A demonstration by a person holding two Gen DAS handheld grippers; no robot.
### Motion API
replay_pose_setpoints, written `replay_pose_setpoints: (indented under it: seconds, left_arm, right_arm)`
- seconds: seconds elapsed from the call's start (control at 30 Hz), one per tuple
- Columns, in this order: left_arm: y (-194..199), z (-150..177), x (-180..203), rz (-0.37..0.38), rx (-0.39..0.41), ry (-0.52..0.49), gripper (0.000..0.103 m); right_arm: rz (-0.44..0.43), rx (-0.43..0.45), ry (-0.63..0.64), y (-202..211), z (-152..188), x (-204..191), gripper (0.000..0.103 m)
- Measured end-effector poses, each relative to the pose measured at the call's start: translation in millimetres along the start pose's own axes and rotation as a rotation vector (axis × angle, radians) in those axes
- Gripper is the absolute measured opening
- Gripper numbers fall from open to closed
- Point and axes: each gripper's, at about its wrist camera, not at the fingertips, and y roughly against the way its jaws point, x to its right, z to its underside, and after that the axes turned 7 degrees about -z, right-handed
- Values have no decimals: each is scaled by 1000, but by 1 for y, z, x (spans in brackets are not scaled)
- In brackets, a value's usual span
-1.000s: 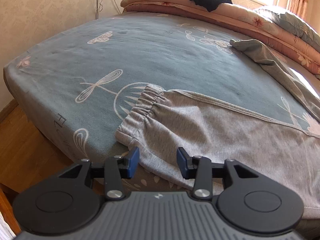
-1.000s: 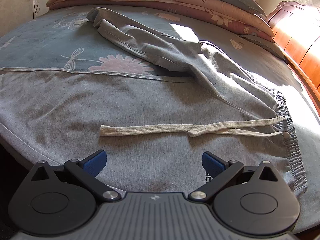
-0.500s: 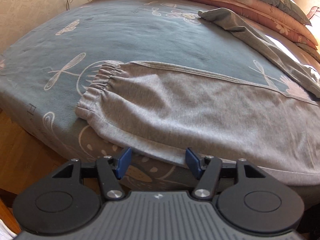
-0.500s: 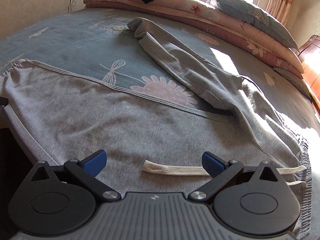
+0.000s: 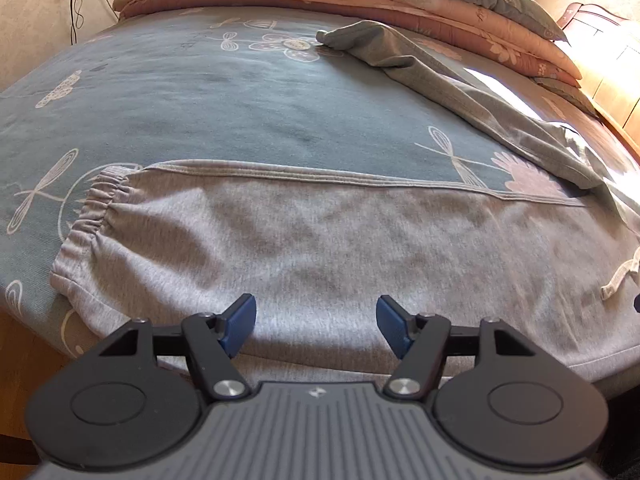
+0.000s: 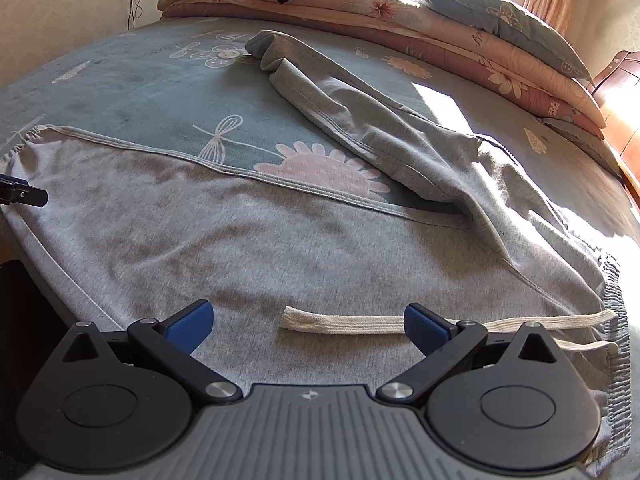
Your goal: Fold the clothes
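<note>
1 grey trousers (image 5: pixel 320 248) flat on blue floral bedsheet (image 5: pixel 224 96); quilts (image 6: pixel 400 20) behind.

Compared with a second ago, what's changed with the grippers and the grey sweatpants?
The left gripper has just been opening, nothing between its jaws, and slid from the cuff along the near leg toward the waist. The right gripper stayed wide open over the drawstring. The grey sweatpants lie unmoved.

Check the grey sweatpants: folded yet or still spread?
Spread: grey sweatpants lie open, one leg flat along the bed's edge, the other angled away.
</note>
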Motion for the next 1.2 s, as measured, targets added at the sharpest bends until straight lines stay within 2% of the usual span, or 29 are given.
replay_pose_setpoints:
  seconds: [0.13, 0.23, 0.27, 0.33, 0.37, 0.5, 0.67, 0.7, 0.83, 1.1, 1.13, 1.17, 1.2]
  left_arm:
    - [26, 6, -6, 42, 65, -8, 78]
    - [21, 16, -2, 83, 45, -58, 79]
    - [16, 19, -1, 72, 15, -64, 79]
    - [0, 28, -5, 43, -74, -57, 78]
    - [5, 31, -8, 44, -52, -54, 79]
    - [37, 28, -27, 4, 20, 38, 79]
    - [54, 22, -60, -77, 91, 222, 82]
    - [54, 22, -65, -91, 97, 254, 82]
    - [50, 23, -76, -74, 107, 344, 82]
    - [42, 22, -79, -74, 106, 342, 82]
    - [40, 22, -79, -75, 101, 342, 82]
    - [38, 23, -79, -77, 97, 342, 82]
    - [38, 23, -79, -79, 92, 340, 82]
  right_arm:
    - [-102, 27, 85, -8, -31, -13, 101]
    - [-221, 51, 145, -21, -57, -33, 83]
    - [-265, 59, 180, -25, -63, -46, 75]
    - [-353, 75, 250, -34, -76, -70, 66]
    - [-386, 77, 292, -37, -78, -82, 63]
    - [-505, 78, 497, -45, -70, -137, 57]
    - [-640, 74, 708, -56, -61, -195, 28]
    - [-658, 70, 737, -59, -61, -205, 28]
    - [-680, 36, 789, -75, -63, -225, 28]
    - [-623, -11, 829, -93, -60, -234, 27]
    - [-622, -10, 828, -93, -59, -234, 24]
    - [-622, -10, 826, -93, -58, -234, 15]
    - [-619, -7, 826, -92, -57, -234, 12]
